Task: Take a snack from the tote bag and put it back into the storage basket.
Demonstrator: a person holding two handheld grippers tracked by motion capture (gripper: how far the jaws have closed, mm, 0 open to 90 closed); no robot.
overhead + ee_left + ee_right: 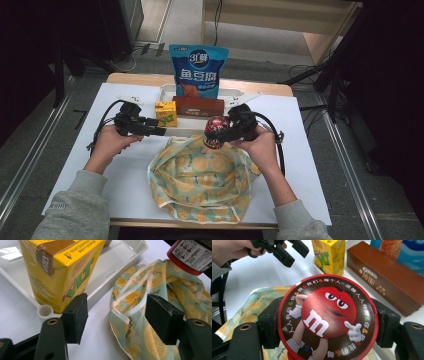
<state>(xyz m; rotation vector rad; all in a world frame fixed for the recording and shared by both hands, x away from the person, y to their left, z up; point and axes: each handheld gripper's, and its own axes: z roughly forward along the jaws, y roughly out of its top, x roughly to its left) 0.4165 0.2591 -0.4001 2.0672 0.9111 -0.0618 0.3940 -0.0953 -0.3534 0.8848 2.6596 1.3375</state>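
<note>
Candy tub (327,320) sits clamped in my right gripper (226,134), just above the lemon-print bag (202,182); my left gripper (161,131), jaws spread and empty, hovers beside that bag's rim.

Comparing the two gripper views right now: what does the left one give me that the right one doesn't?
Left gripper view alone: its own open jaws, with the white tray's rim and the bag's handle loop between them, plus the canister's label side.

Right gripper view alone: the right gripper clamped on the red canister's lid, the brown box, the blue snack pouch, and the left gripper held in a hand.

Both: the yellow drink carton and the lemon-print bag.
</note>
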